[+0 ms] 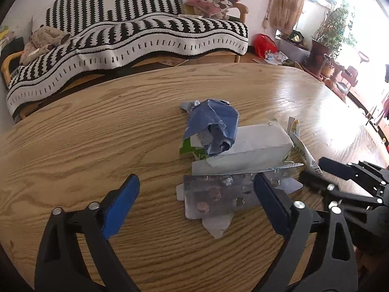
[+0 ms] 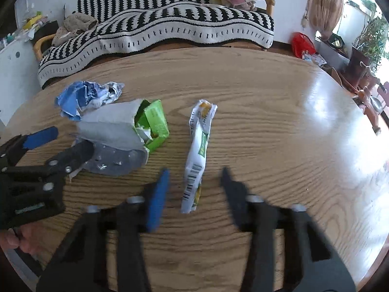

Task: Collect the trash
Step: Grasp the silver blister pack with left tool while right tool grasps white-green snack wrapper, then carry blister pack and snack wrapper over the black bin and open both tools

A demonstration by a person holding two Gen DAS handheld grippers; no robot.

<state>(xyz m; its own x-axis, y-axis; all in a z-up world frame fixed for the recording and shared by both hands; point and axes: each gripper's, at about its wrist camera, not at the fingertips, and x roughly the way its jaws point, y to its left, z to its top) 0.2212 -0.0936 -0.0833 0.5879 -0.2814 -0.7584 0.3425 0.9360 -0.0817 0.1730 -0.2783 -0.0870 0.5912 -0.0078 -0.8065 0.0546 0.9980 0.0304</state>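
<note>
On the wooden table (image 1: 97,133) lies a silver blister pack (image 1: 214,197) between the fingers of my left gripper (image 1: 194,194). The right finger is at its edge, the left finger stands well off it, and the jaws are open. Behind it sit a grey and green carton (image 1: 248,143) and a crumpled blue paper (image 1: 211,126). In the right wrist view a white and green wrapper (image 2: 197,150) lies lengthwise between the blurred fingers of my right gripper (image 2: 194,194), with a gap on each side. The left gripper (image 2: 65,143) reaches over the blister pack (image 2: 114,160) beside the carton (image 2: 109,126) and the blue paper (image 2: 82,95).
A sofa under a black and white striped blanket (image 1: 145,36) runs behind the table's far edge. A red bag (image 1: 263,43) and potted plants (image 1: 333,31) stand on the floor at the right. A person's hand (image 2: 14,241) holds the left gripper.
</note>
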